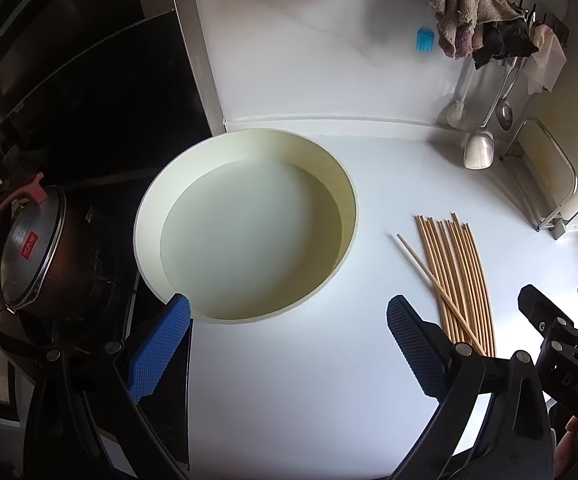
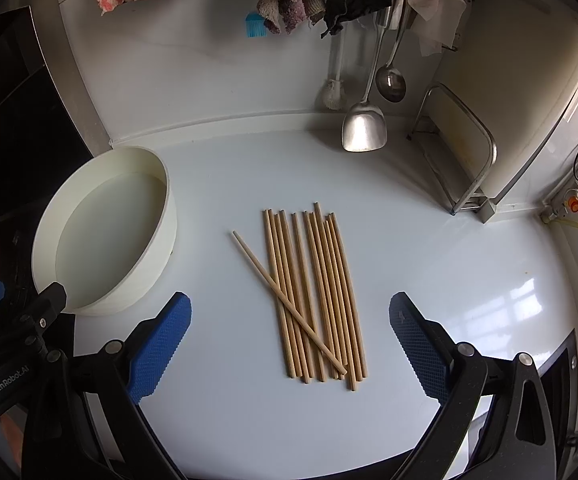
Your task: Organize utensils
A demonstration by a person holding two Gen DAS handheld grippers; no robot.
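Several wooden chopsticks (image 2: 313, 292) lie side by side on the white counter, one of them slanted across the others; they also show in the left wrist view as chopsticks (image 1: 455, 280) at the right. A round cream basin (image 1: 245, 224) stands empty left of them, seen too as the basin (image 2: 101, 232). My left gripper (image 1: 289, 320) hangs open over the basin's near rim. My right gripper (image 2: 291, 320) is open just above the near ends of the chopsticks, nothing between its blue pads (image 2: 161, 348). The right gripper's body (image 1: 561, 332) shows at the left view's edge.
A dark pot with a glass lid (image 1: 45, 252) sits on the black stove at the left. A steel spatula (image 2: 363, 124), a ladle (image 2: 391, 80), a brush and cloths hang on the back wall. A metal rack with a board (image 2: 465, 160) stands at the right.
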